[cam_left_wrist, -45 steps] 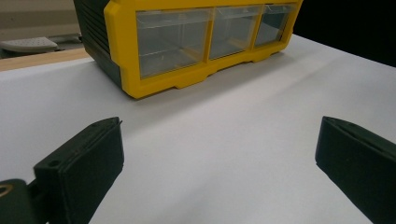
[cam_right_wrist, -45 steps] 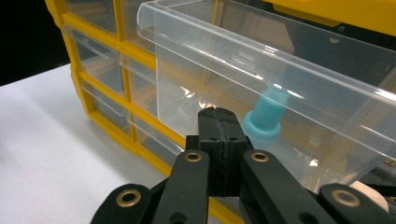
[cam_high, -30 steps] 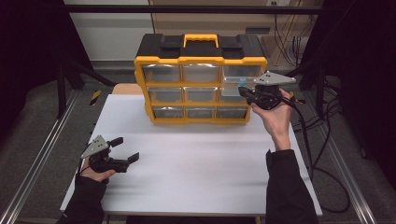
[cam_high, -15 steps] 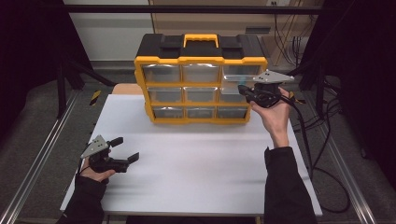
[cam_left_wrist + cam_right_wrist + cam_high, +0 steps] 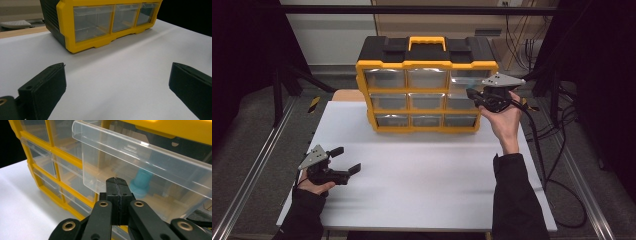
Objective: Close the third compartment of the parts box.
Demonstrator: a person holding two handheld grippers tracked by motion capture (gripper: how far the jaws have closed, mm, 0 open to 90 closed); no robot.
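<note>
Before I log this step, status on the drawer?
Right gripper shut, at the pulled-out clear drawer. Teal piece inside. Left gripper open, low over the table. Nothing blocking.

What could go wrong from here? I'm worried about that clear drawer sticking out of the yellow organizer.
The top right drawer is partly pulled out, with a teal piece visible through it; pulled much further, it might slip free and spill. The right gripper, jaws shut, sits at the drawer's front, so it could slide off the smooth plastic. The organizer stands unbraced while the left gripper stays open away from it, so tugging may drag the organizer.
</note>
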